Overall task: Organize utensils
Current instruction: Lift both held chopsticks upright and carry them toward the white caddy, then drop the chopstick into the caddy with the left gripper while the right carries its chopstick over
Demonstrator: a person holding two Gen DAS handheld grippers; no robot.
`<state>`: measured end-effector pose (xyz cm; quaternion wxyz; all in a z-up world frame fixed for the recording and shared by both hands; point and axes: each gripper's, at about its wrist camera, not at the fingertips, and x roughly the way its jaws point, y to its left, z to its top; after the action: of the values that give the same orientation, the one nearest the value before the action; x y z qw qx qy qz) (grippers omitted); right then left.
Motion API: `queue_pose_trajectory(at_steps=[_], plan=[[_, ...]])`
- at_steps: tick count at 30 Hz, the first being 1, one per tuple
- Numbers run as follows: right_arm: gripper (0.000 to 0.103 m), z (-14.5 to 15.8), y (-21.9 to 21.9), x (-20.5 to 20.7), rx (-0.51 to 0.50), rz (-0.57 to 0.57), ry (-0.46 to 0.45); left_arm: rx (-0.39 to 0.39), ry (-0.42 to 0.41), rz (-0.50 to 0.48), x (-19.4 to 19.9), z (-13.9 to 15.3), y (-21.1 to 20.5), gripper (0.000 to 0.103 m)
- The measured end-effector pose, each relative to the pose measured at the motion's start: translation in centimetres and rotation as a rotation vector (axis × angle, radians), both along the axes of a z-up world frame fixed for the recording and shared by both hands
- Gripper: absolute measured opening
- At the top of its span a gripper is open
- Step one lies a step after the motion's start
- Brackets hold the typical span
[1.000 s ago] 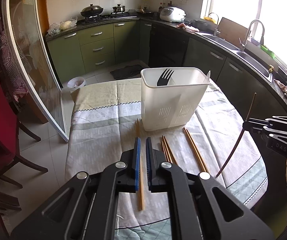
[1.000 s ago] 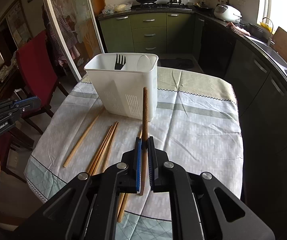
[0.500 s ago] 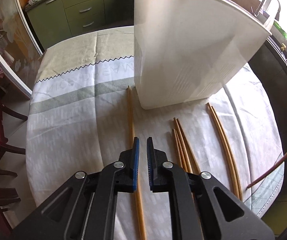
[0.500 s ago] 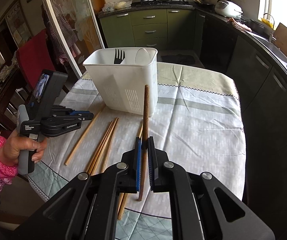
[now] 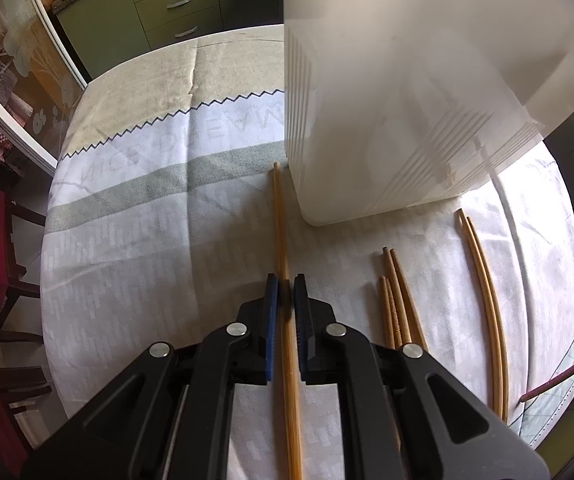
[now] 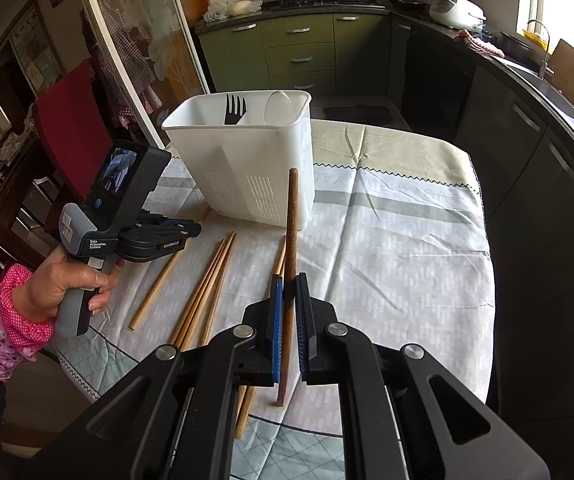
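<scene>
Chopsticks are light, stiff, slick bamboo: my left fingers (image 5: 285, 280) straddle one pale chopstick (image 5: 283, 240) flat on the counter (image 5: 147, 240), nearly pressed together, so I'd pinch mid-shaft, while my right fingers (image 6: 290, 280) pinch a dark chopstick (image 6: 291, 216) upright.

Light wooden chopsticks (image 5: 282, 216) on the table: apparently six. Dark brown chopstick (image 6: 291, 240): one. White plastic utensil holder (image 6: 247, 160): one. Black plastic fork (image 6: 235, 109): one.
</scene>
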<state>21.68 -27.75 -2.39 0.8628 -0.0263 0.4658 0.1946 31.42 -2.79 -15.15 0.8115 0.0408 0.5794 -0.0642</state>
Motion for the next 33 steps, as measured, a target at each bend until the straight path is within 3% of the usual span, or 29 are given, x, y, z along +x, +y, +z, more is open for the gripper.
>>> queue_pose_trajectory(at_steps=[5,8,18,22,33], plan=[[0.007,0.0,-0.1,0.0,0.002,0.0,0.0,0.002,-0.007,0.022,-0.7,0.1,0.5,0.006],[0.007,0.1,0.0,-0.1,0.004,0.002,-0.002,-0.01,-0.055,0.032,-1.8,1.5,1.4,0.006],[0.007,0.9,0.2,-0.7,0.002,0.007,-0.024,-0.037,-0.357,0.021,-9.4,12.7,3.1,0.006],[0.007,1.1,0.5,-0.9,0.0,0.011,-0.027,-0.034,-0.436,-0.005,-12.3,15.6,3.0,0.006],[0.007,3.7,1.2,-1.3,0.013,0.024,-0.075,-0.098,-0.472,-0.043,-13.2,19.2,2.5,0.006]])
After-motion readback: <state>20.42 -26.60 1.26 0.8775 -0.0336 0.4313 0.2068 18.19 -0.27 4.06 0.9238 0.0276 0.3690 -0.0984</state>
